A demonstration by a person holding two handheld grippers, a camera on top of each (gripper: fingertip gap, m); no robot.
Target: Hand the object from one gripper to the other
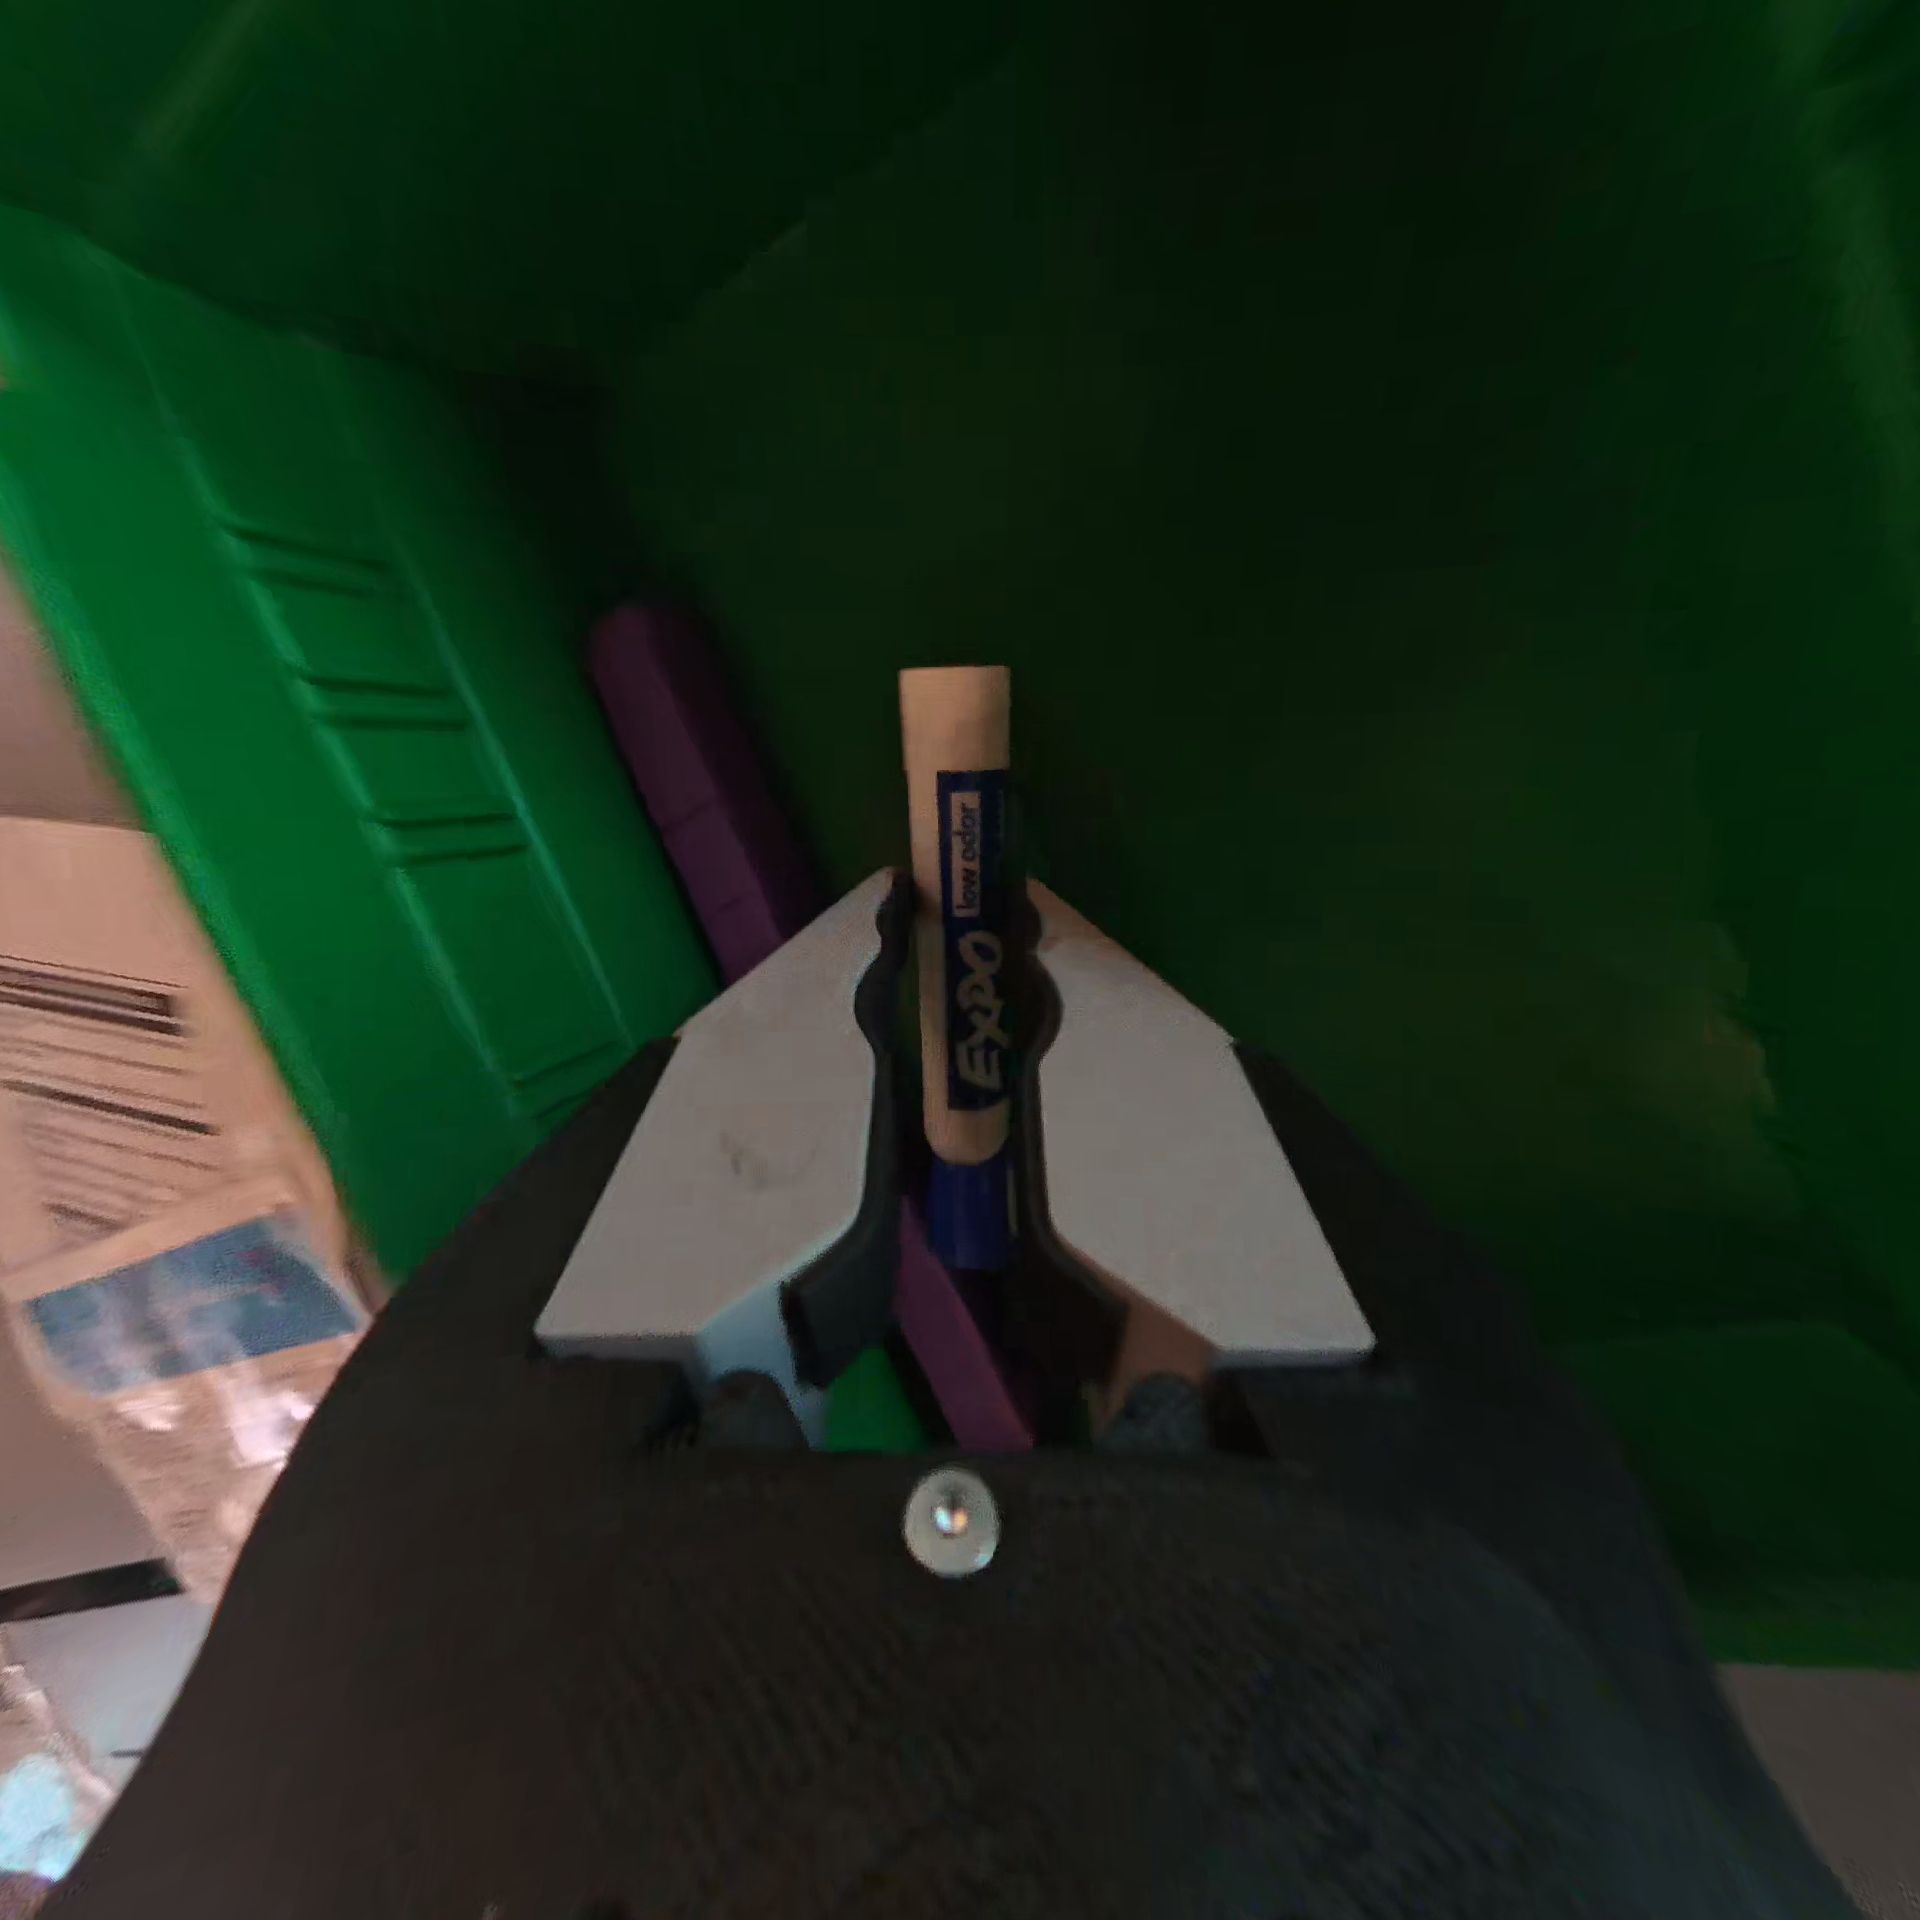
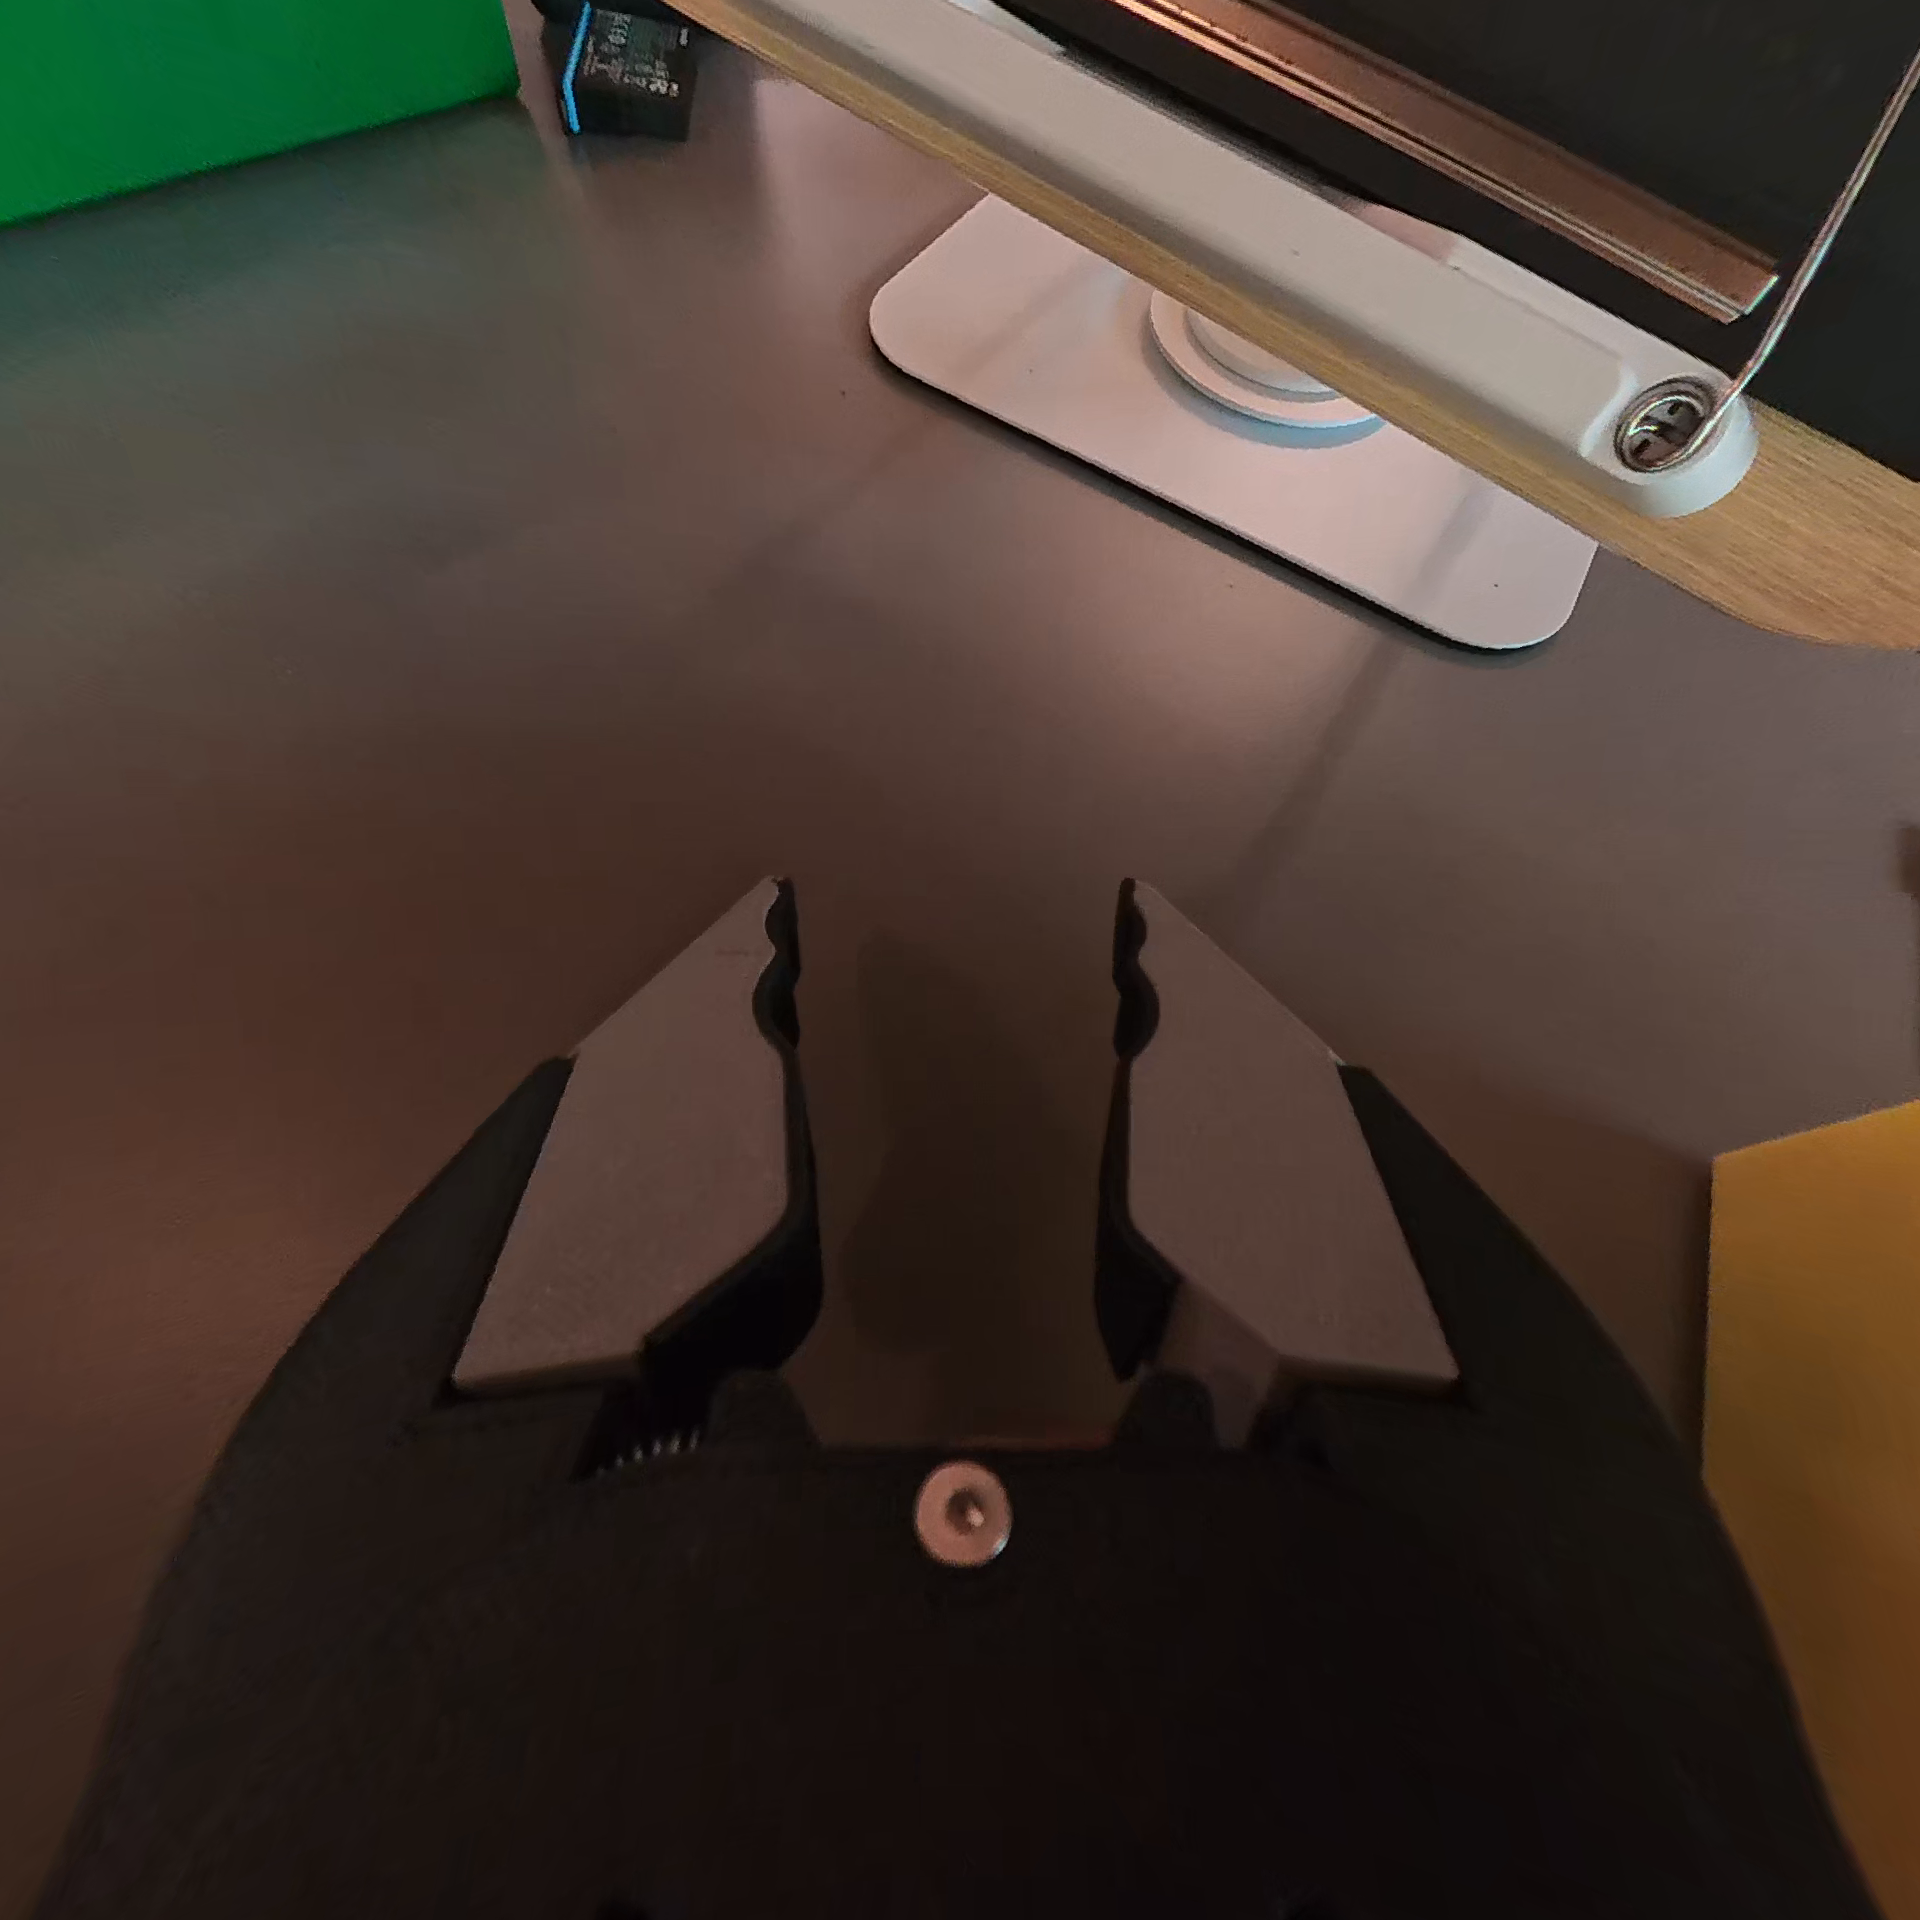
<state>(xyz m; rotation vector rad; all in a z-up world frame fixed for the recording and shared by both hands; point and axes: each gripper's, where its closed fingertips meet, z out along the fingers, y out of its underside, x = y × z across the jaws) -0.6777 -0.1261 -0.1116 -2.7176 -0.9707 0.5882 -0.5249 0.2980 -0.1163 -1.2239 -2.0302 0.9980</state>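
Left gripper (image 1: 956, 894) is clamped on the marker (image 1: 961, 914) at frame centre, its pale barrel poking out past the tips, blue cap back between the jaws. A purple stick (image 1: 696, 790) lies just left, inside the green bin (image 1: 364, 727). Right gripper (image 2: 956, 904) hangs over the grey table (image 2: 416, 623), jaws spread, nothing between them; monitor stand (image 2: 1247, 447) at upper right.

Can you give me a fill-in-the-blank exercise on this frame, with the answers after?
1. The left gripper is shut on a ____.
2. The right gripper is open and holds ____.
3. Beside the marker, inside the green bin, lies a ____ object.

Answers: marker; nothing; purple
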